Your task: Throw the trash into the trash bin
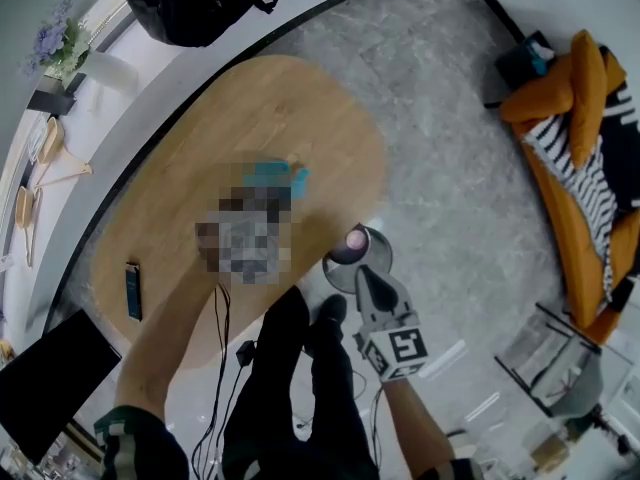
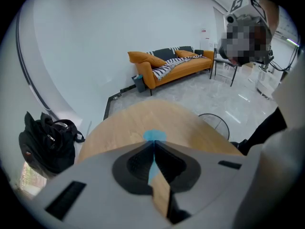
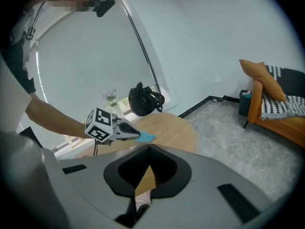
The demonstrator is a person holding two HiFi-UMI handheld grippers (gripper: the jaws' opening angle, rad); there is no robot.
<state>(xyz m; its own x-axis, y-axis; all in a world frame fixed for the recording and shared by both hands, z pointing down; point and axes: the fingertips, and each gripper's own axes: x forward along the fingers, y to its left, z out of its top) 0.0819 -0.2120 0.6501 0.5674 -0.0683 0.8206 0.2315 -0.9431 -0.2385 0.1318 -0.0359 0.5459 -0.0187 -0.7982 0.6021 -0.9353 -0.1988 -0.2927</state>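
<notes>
The left hand-held gripper (image 2: 154, 142) has its jaws pressed together on the blue trash (image 2: 155, 136), a small crumpled piece that sticks out past the fingertips. The right gripper view confirms the grip: the trash hangs from the jaw tips over the wooden bench (image 1: 300, 108), not inside the trash bin (image 1: 352, 251). In the head view most of this hand-held gripper lies under a mosaic patch, and only the blue piece shows at its upper edge.

The right hand-held gripper (image 1: 366, 278) has its jaws together with nothing between them. It points toward the trash bin, which stands on the grey floor just beside the rounded end of the bench (its contents look pinkish from above).

A small dark object (image 1: 133, 290) lies on the bench near the opposite end. A black backpack (image 1: 200, 3) sits beyond the bench. An orange sofa (image 1: 580, 228) stands well apart across the floor.
</notes>
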